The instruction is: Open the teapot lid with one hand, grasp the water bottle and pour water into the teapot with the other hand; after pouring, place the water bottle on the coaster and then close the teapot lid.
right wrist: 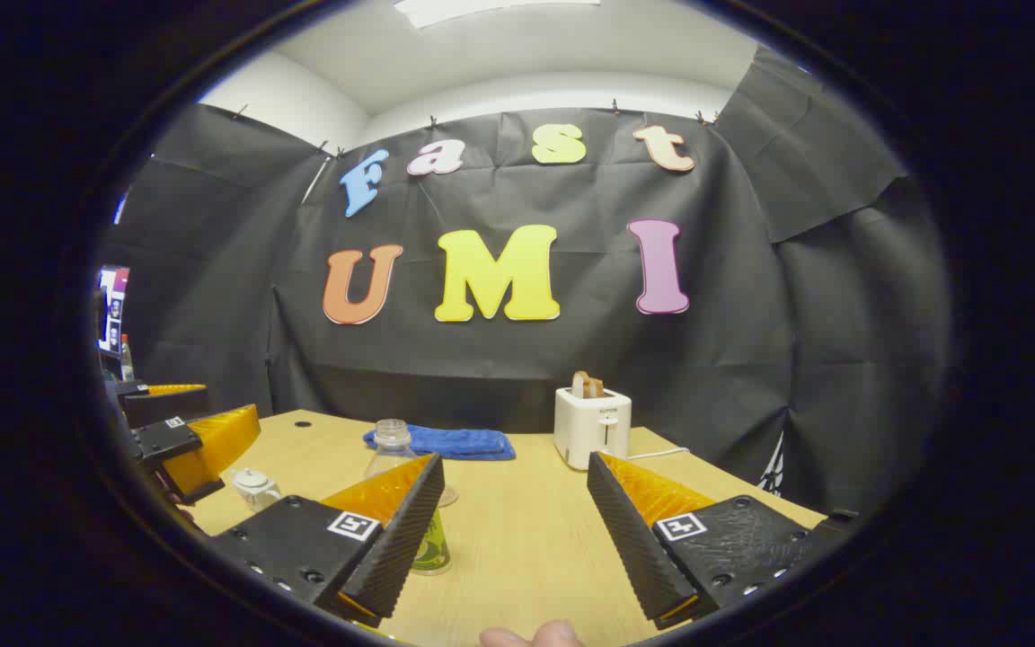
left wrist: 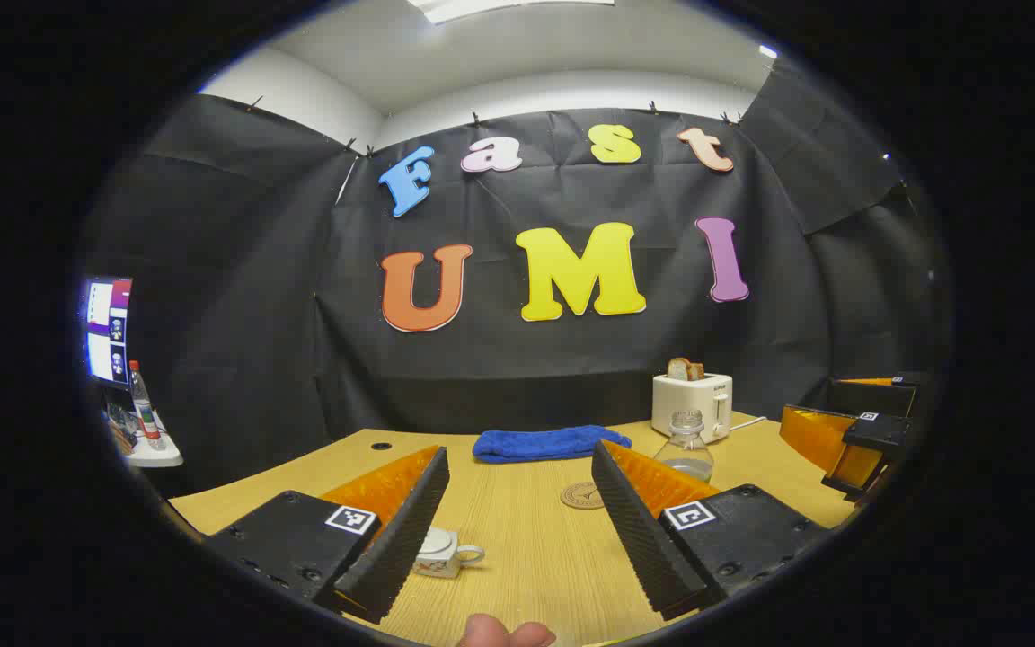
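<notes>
A small white teapot (left wrist: 439, 550) with its lid on sits on the wooden table (left wrist: 526, 557), partly behind one finger of my open left gripper (left wrist: 518, 463). Nothing is between the fingers. Past its other finger stands a clear water bottle (left wrist: 685, 447), with a round coaster (left wrist: 582, 495) beside it. In the right gripper view, the bottle (right wrist: 392, 442) stands partly behind one finger of my open right gripper (right wrist: 514, 460), not held. The teapot (right wrist: 254, 486) sits farther left, near the left gripper (right wrist: 181, 415). The right gripper (left wrist: 850, 415) hovers at the table's right side.
A folded blue towel (left wrist: 549, 443) lies at the back of the table, with a white toaster (left wrist: 692, 404) holding bread to its right. A side shelf with a screen (left wrist: 109, 328) and a bottle is off the table's left. A fingertip (left wrist: 504, 633) shows at the bottom edge.
</notes>
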Demonstrator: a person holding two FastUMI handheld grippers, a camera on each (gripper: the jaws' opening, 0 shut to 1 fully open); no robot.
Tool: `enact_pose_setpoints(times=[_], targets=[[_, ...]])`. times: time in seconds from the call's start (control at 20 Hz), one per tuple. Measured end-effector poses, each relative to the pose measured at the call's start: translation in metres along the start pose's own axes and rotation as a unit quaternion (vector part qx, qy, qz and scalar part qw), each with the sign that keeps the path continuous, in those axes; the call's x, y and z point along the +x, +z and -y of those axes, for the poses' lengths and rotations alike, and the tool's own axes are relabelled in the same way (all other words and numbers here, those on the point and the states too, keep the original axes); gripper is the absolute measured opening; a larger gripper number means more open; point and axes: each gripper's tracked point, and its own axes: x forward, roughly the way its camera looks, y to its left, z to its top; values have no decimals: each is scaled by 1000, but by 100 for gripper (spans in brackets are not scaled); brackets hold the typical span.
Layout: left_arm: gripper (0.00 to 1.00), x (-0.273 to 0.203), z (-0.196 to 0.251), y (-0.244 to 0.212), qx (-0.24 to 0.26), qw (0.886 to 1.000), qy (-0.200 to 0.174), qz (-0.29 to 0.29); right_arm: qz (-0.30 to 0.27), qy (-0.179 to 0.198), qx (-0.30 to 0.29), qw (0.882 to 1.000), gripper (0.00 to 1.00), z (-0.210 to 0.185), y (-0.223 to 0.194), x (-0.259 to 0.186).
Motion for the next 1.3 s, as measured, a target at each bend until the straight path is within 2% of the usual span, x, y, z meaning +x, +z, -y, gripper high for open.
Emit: enact_pose_setpoints(times=[0.7,1.3], targets=[[100,1,-8,-4,0,1000,13,-2,-4,-4,0,1000,96,-5,-4,2],[100,0,-13,-10,-10,1000,27,-8,11,3,-33,999,95,-7,4,-1]])
